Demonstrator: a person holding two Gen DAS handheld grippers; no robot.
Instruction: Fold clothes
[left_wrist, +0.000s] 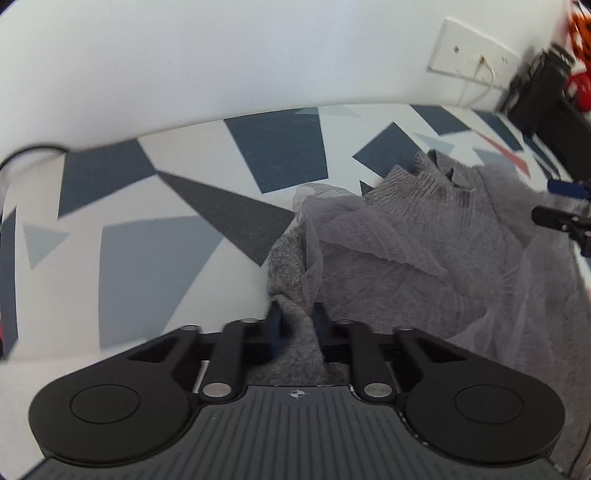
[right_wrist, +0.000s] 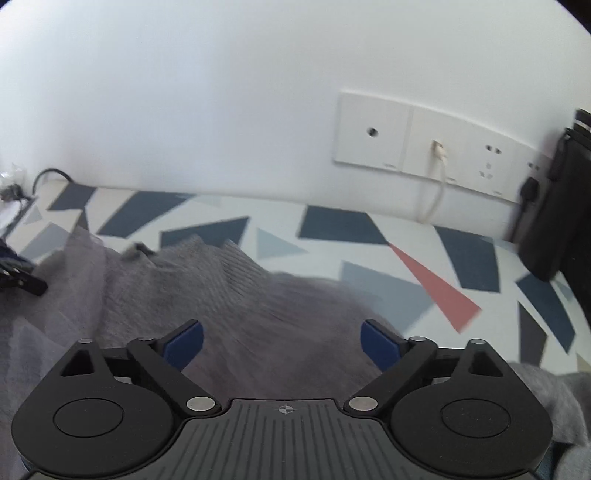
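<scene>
A grey knitted garment (left_wrist: 424, 229) with a sheer mesh layer lies bunched on the patterned table cover (left_wrist: 184, 206). My left gripper (left_wrist: 298, 321) is shut on a fold of the grey knit at its left edge; the cloth runs down between the blue pads. In the right wrist view the same grey garment (right_wrist: 207, 295) spreads below my right gripper (right_wrist: 282, 343), whose blue pads stand wide open with nothing pressed between them. The right gripper's fingers (left_wrist: 557, 218) also show at the right edge of the left wrist view, above the garment.
A white wall with a socket panel (right_wrist: 424, 151) and a plugged white cable (right_wrist: 437, 181) rises behind the table. A black case (right_wrist: 557, 206) stands at the back right. A dark cable (right_wrist: 48, 175) lies at the back left. Red and orange items (left_wrist: 580, 55) sit far right.
</scene>
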